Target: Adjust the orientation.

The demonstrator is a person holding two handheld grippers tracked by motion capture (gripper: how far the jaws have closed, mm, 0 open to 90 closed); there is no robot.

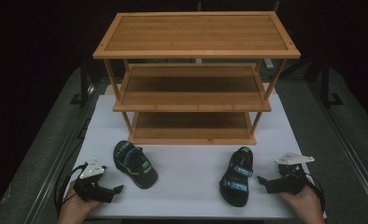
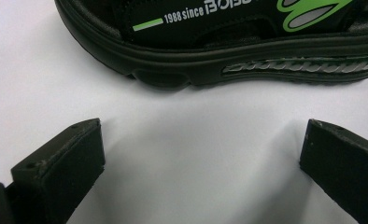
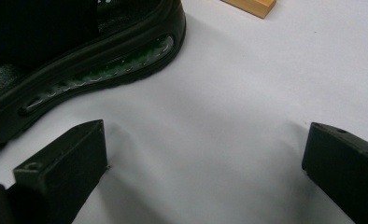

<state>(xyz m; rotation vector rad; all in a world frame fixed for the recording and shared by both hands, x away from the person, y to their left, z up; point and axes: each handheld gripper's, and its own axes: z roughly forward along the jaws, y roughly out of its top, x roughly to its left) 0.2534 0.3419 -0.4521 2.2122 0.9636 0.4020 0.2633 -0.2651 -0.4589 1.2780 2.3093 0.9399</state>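
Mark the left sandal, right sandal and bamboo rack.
left sandal point(image 1: 135, 164), high view, on its straps.
right sandal point(image 1: 237, 176), high view, on its middle strap.
bamboo rack point(image 1: 196, 32), high view, on its top shelf.

Bare table point(image 1: 191, 177) between sandals point(image 1: 135, 164) point(image 1: 237, 176); rack point(image 1: 194, 93) apparently blocks behind.

- Left sandal point(image 1: 135, 164): black, with green and grey markings on the straps; its side carries white lettering reading "1988 since" beside a green bar, and a grey ribbed inset runs along the black sole.
- Right sandal point(image 1: 237, 176): black, with green strap accents and a translucent green window in the sole.
- Three-tier shelf point(image 1: 196, 32): honey-brown wood (grain visible).
- Table top point(image 1: 191, 196): plain white.
- Left gripper point(image 1: 116, 189) and right gripper point(image 1: 260, 179): matte black, each topped by a pale grey plate.
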